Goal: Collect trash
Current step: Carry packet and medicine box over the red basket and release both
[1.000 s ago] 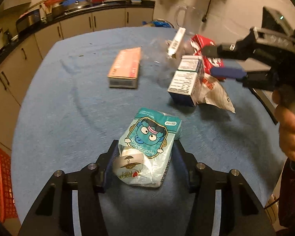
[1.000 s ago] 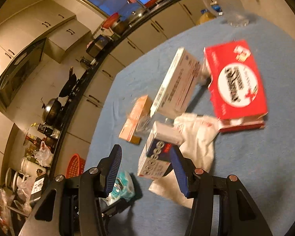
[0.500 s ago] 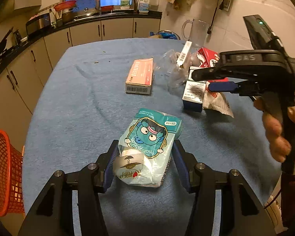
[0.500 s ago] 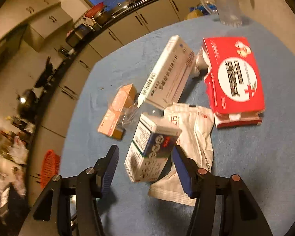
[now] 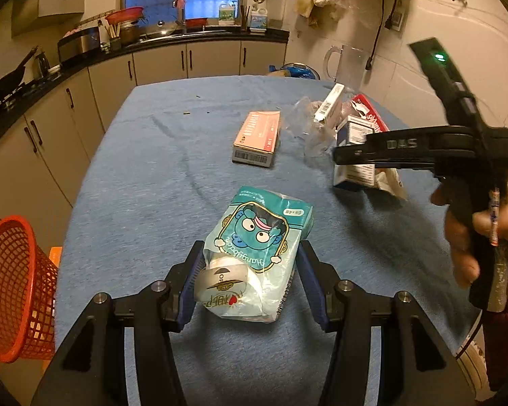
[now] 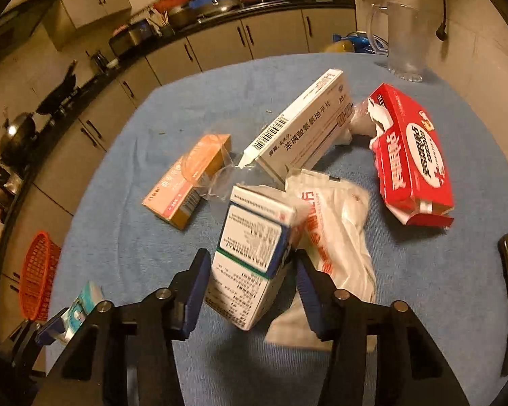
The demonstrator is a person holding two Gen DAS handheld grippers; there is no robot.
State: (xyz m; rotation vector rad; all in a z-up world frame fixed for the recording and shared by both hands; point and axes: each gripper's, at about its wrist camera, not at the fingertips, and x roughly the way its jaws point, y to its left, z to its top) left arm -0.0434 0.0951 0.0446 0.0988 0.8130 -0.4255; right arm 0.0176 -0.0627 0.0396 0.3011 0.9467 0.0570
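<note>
My left gripper [image 5: 249,260] is shut on a teal tissue pack [image 5: 257,237] with a cartoon face, held just over the blue table [image 5: 135,186]. In the right wrist view my right gripper [image 6: 250,264] straddles a white-and-blue carton [image 6: 254,247] standing on the table. Its jaws are closing: the right pad meets the carton's edge, and a thin gap shows at the left pad. Seen from the left wrist, the right gripper [image 5: 337,155] hangs over that carton [image 5: 352,176], with a person's hand on its handle.
An orange mesh basket [image 5: 17,287] stands on the floor left of the table. On the table lie a pink box [image 6: 189,176], a long white box [image 6: 304,128], a torn red box [image 6: 413,159], a white bag [image 6: 335,216], clear wrap [image 6: 220,179] and a clear jug [image 6: 406,40].
The right gripper rolled level and closed in around the white-and-blue carton. The left gripper drew back with the tissue pack, bringing the orange basket further into view.
</note>
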